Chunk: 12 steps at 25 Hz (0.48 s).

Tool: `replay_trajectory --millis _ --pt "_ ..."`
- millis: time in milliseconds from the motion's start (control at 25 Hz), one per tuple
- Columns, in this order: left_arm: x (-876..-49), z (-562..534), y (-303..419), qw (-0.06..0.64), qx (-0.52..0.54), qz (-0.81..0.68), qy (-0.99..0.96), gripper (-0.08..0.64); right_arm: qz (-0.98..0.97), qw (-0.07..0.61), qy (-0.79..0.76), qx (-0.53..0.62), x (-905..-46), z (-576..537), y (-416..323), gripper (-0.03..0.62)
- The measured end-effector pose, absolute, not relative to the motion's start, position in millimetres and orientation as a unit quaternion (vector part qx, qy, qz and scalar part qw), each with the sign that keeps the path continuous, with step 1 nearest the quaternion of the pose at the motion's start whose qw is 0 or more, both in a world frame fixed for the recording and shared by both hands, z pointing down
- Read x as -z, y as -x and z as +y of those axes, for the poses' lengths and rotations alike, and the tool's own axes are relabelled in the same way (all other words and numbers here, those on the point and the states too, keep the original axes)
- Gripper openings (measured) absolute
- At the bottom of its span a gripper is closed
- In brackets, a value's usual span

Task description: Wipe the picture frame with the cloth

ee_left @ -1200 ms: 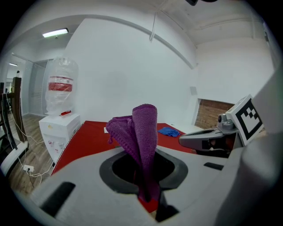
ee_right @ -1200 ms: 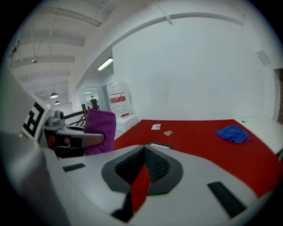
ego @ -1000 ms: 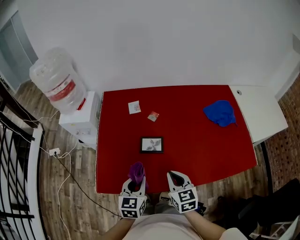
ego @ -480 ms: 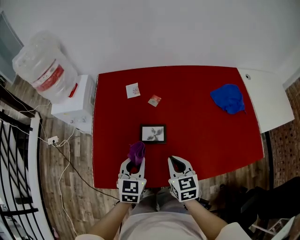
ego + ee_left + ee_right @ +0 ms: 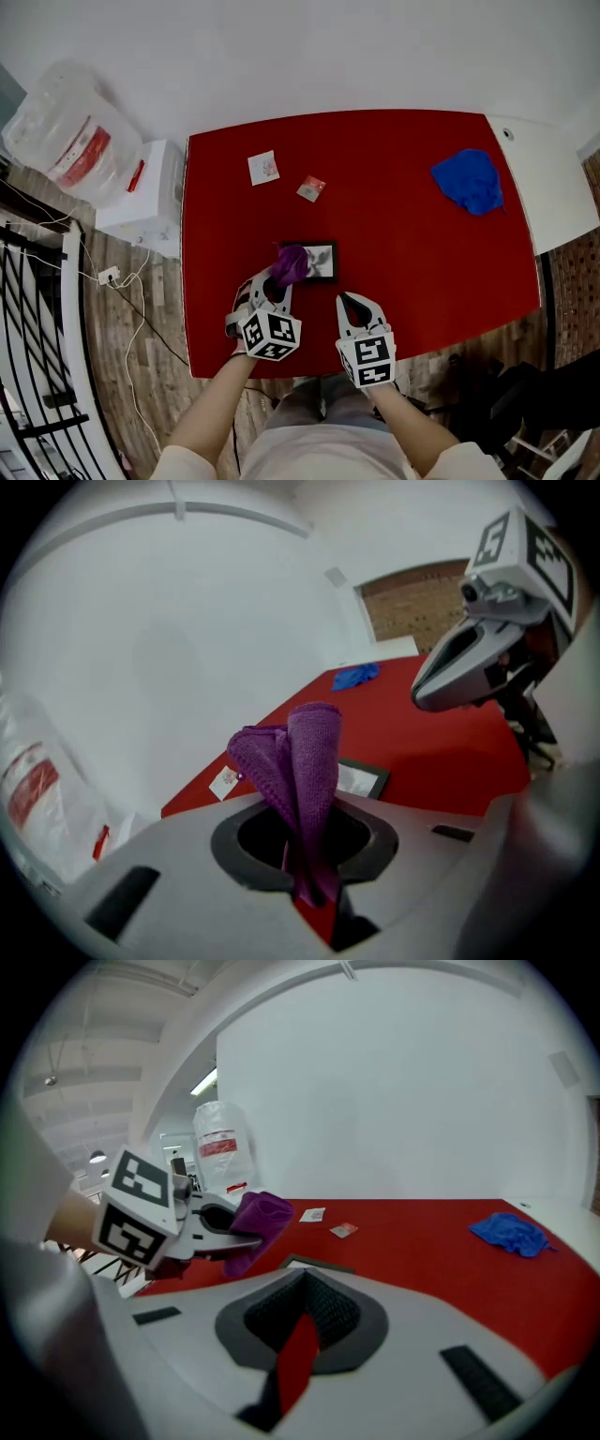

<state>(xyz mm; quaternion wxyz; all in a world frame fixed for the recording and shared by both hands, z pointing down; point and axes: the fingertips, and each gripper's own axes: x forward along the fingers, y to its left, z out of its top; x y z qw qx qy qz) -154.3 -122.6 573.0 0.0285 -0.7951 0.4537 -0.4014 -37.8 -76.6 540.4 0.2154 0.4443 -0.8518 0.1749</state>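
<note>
Looking down on the red table (image 5: 422,272), I see the work sits toward its near-left part, with a blue cloth (image 5: 468,180) lying well apart at the far right corner, out of play. My left gripper (image 5: 275,284) is pinching the purple cloth (image 5: 291,264), whose bunched free end stands out past the jaws and hangs over the left edge of the picture frame (image 5: 322,262); whether it touches the glass I cannot tell. My right gripper (image 5: 349,302) waits just beside it, nearer to me, jaws pressed almost together with nothing between them. The frame lies flat, face up, small and dark-rimmed; I judge it light and stiff, with a hard smooth face, so it will likely skate across the table under a sideways rub. I would pin it at its bare right rim with the idle gripper, pressing on the border, not the picture. The cloth is soft and floppy, folded thick, and it gives easily; holding it low near the fold, as it is held now, leaves enough loose fabric to drag across the face
</note>
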Motion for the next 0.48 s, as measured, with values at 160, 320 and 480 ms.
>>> replay_trajectory --millis 160,320,480 --pt "-596 -162 158 0.102 0.514 0.378 0.763 0.061 -0.846 0.214 -0.450 -0.189 -549 -77 37 0.005" --pt "-632 -188 165 0.133 0.580 0.309 0.742 0.061 -0.841 0.214 -0.453 -0.203 -557 -70 35 0.005" --pt "-652 -206 174 0.149 0.624 0.276 0.716 0.061 -0.837 0.216 -0.455 -0.213 -563 -63 31 0.005"
